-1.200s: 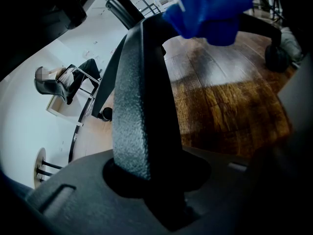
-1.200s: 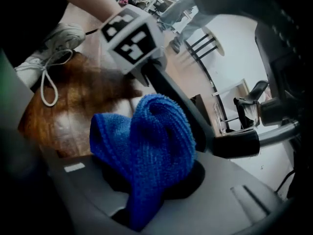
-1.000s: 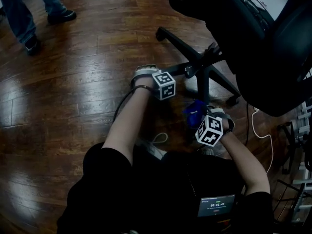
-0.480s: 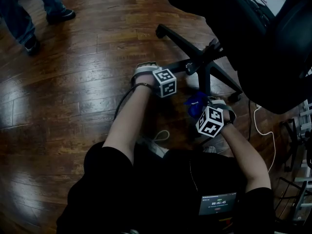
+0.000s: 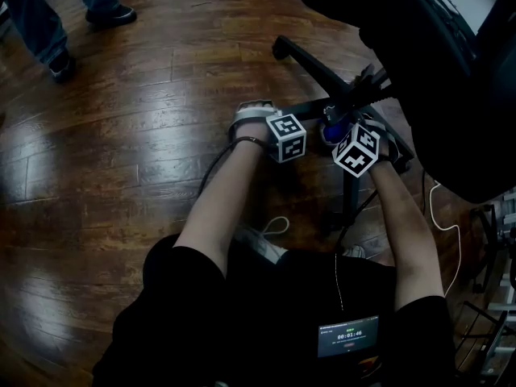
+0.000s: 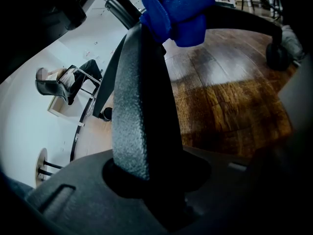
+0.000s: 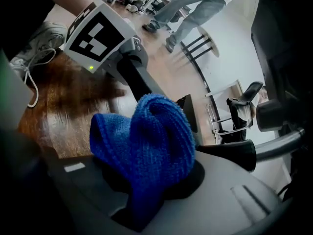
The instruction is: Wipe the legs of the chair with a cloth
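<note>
Overhead, the right gripper (image 5: 343, 135) hides most of the blue cloth (image 5: 331, 127).

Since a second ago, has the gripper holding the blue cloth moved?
Yes. The right gripper with its blue knitted cloth moved up the picture, toward the black chair base's hub.

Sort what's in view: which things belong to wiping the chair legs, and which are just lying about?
Belongs to the job:
- blue cloth, bunched in the right claw
- chair leg, clamped in the left claw
- other chair legs

Just there:
- white cable on the floor
- bystander's legs, top left
- second chair by the far wall
</note>
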Motion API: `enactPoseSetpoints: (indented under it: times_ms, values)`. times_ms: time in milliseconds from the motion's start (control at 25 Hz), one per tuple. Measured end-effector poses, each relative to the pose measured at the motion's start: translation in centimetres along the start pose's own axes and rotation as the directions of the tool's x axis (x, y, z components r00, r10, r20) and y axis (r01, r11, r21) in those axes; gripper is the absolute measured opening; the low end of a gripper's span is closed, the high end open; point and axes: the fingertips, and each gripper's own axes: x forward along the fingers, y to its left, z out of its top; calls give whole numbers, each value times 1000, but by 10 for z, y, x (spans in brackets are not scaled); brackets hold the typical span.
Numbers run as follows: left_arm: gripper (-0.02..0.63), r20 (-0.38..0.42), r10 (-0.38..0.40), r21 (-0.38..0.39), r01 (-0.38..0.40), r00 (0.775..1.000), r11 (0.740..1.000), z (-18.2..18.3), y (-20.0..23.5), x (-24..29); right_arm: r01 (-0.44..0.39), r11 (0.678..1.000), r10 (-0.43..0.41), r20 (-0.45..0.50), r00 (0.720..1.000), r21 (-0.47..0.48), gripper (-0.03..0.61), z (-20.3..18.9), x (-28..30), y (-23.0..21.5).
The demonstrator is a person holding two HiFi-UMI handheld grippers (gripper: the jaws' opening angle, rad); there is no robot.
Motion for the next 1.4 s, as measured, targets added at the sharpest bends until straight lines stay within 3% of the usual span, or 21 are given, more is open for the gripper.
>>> enactPoseSetpoints:
  times_ms: [120,280,520,680,880,1160,1400]
  values:
    - [118,1,-1,0,1,1000,1000,0,1,1,-23,1000,23,8,1000,-4,87,-3,-11,17]
    - [118,-2,-4,4,4,1000,1000,-1,-1,3,-118,992,119,22,993,-54,87,-16,-41,78]
    - [119,-2,-8,-1,8,1000,1000,-1,-1,5,-316,935,311,-54,949,-159,87,-43,-92,181]
    - [118,-8,-10,0,10,1000,1000,-3,-1,5,-349,919,344,-63,937,-183,87,-49,-104,205]
    - [118,-5,-20,-2,20,1000,1000,-2,-1,3,-302,939,295,-69,953,-165,87,-45,-87,180]
    - [118,19,-70,-11,70,997,997,2,-5,-1,-104,990,99,-52,994,-96,86,-19,-27,69]
    - [118,53,-146,-15,147,988,989,6,-11,-6,29,998,-29,-2,1000,-52,87,-1,1,1]
